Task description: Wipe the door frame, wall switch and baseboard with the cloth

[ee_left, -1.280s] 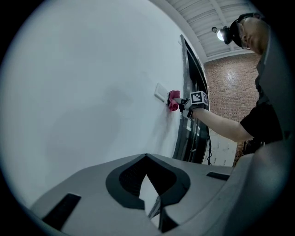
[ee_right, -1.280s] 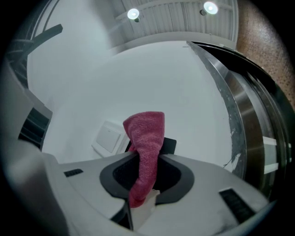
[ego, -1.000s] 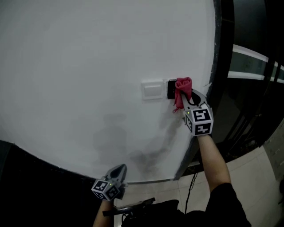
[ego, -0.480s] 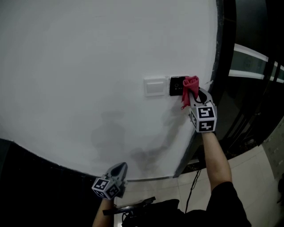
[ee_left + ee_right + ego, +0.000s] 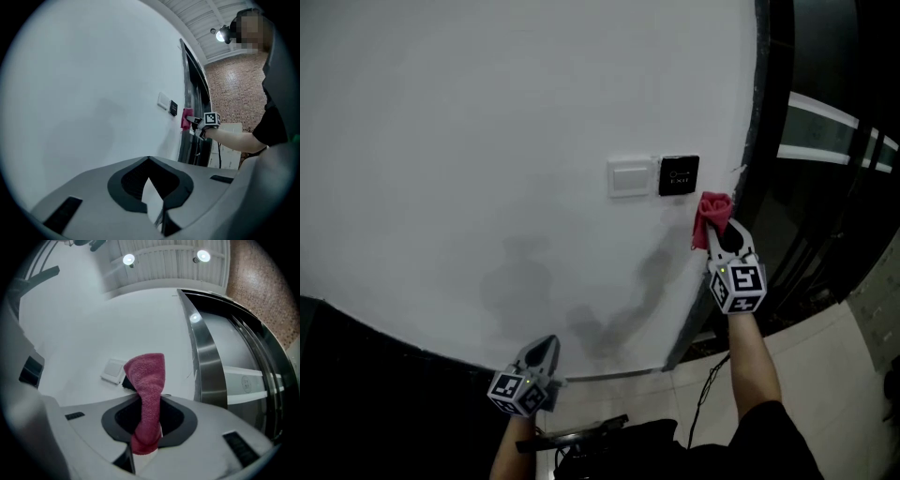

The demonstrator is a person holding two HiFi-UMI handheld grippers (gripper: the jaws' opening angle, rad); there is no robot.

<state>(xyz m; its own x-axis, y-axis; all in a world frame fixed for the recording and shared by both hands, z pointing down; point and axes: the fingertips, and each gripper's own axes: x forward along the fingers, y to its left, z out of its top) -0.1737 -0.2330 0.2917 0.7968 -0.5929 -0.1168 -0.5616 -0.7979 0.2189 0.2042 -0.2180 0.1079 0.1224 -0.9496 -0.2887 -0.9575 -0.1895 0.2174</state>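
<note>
My right gripper, pinching the crumpled red cloth, had slid it down off the black square wall switch toward the dark metal door frame at right. The switch looked wiped. My left gripper hung low, jaws pressed together on nothing.

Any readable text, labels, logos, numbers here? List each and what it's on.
No text is legible.
Black wall panel: small white marks, too small to read.
Round emblem on the glass door: blurred, unreadable.
Marker cubes on left gripper and right gripper: square code patterns, no letters.
Cloth: no print visible.
</note>
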